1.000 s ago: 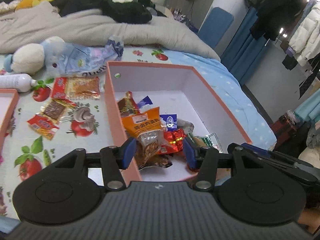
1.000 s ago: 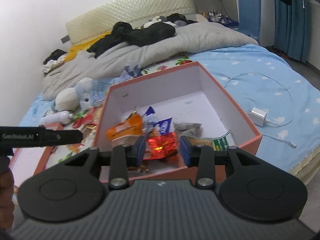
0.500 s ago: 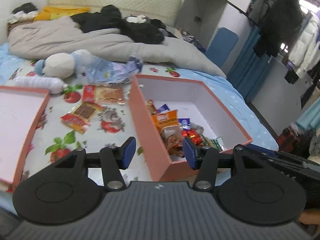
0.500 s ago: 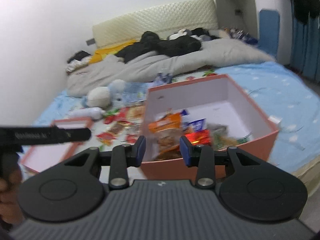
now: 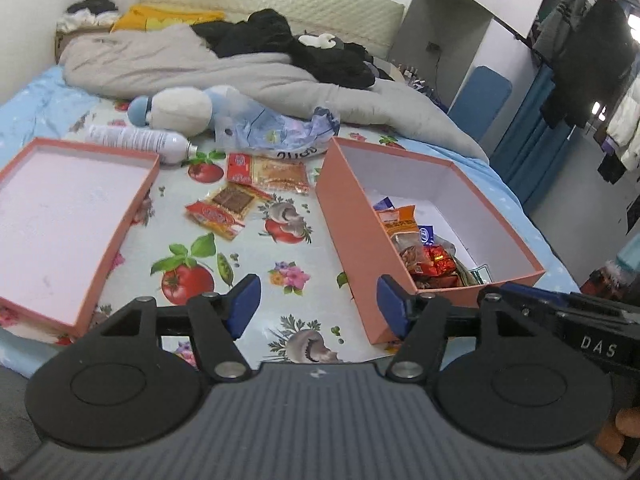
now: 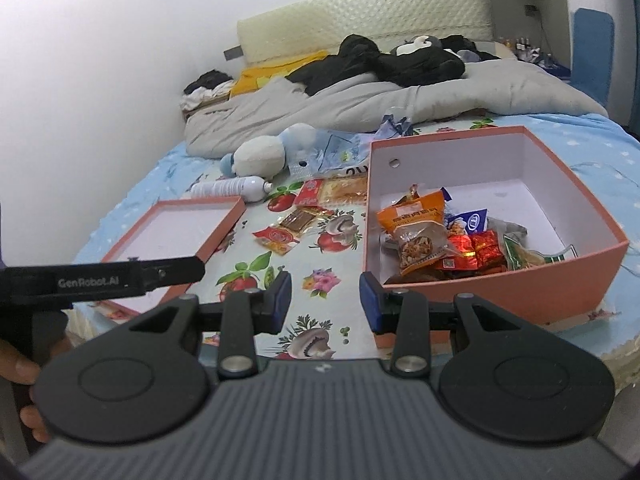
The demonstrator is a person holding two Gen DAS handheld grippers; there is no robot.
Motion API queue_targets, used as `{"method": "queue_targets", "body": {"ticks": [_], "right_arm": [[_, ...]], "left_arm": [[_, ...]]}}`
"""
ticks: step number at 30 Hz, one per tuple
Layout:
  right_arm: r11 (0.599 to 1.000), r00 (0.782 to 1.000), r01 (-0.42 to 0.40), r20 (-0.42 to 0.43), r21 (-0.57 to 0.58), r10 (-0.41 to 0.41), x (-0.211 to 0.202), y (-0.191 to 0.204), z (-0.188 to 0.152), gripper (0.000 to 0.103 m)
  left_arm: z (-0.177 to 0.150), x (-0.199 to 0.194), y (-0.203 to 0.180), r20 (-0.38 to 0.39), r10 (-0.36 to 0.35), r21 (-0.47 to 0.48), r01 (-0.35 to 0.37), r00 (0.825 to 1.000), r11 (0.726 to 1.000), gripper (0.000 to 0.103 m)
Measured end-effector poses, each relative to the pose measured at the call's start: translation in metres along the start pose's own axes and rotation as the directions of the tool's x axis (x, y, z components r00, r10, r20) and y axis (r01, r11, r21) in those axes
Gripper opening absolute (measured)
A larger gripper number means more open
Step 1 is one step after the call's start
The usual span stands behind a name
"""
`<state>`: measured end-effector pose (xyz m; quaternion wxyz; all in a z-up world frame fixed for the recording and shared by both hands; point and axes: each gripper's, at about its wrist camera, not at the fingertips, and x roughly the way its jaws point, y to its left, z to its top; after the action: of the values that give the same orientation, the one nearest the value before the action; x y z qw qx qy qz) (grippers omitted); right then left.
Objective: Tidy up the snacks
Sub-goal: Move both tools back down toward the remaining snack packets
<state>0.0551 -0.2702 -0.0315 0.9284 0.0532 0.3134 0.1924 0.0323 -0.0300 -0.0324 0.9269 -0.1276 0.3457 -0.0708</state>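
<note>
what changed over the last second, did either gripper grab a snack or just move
Both pulled back from the deep box, toward the near edge of the bed. The left gripper and right gripper are open and empty; neither grabbed anything. The orange packet stayed in the box, and the red snack packs stayed on the tablecloth.

I see the deep salmon-pink box [image 6: 492, 280] standing open on the fruit-print cloth, white inside. In its near left corner lies a heap of packets: an orange nut packet [image 6: 420, 232] on top, red foil sweets [image 6: 480, 248] beside it, a blue-and-white sachet [image 6: 468, 220] behind. Left of the box, on the cloth, lie three flat packets [image 5: 240, 196], unboxed, near one another. The shallow lid [image 5: 60, 220] lies well apart, open side up.
</note>
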Motion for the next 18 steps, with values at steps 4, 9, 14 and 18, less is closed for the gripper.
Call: {"method": "queue_targets", "body": {"ticks": [4,9,14,18], "right_arm": [[0.999,1.0,-0.002,-0.001,-0.047,0.002,0.013,0.001,0.013,0.04],[0.994,0.999,-0.033,-0.034,-0.108,0.03,0.039,-0.004,0.034,0.04],[0.977,0.996,-0.031,-0.084,-0.211,0.014,0.082,-0.004,0.06,0.04],[0.96,0.989,-0.097,-0.133,-0.263,0.063,0.113,-0.002,0.086,0.04]], "left_arm": [[0.002,0.017,0.012,-0.001,0.011,-0.013,-0.011,1.0,1.0,0.076],[0.012,0.051,0.03,0.014,0.062,0.0,-0.062,0.998,0.998,0.083],[0.023,0.098,0.053,-0.022,0.053,0.025,-0.053,0.998,0.998,0.083],[0.033,0.133,0.065,-0.021,0.067,0.08,-0.065,0.998,0.995,0.088]]}}
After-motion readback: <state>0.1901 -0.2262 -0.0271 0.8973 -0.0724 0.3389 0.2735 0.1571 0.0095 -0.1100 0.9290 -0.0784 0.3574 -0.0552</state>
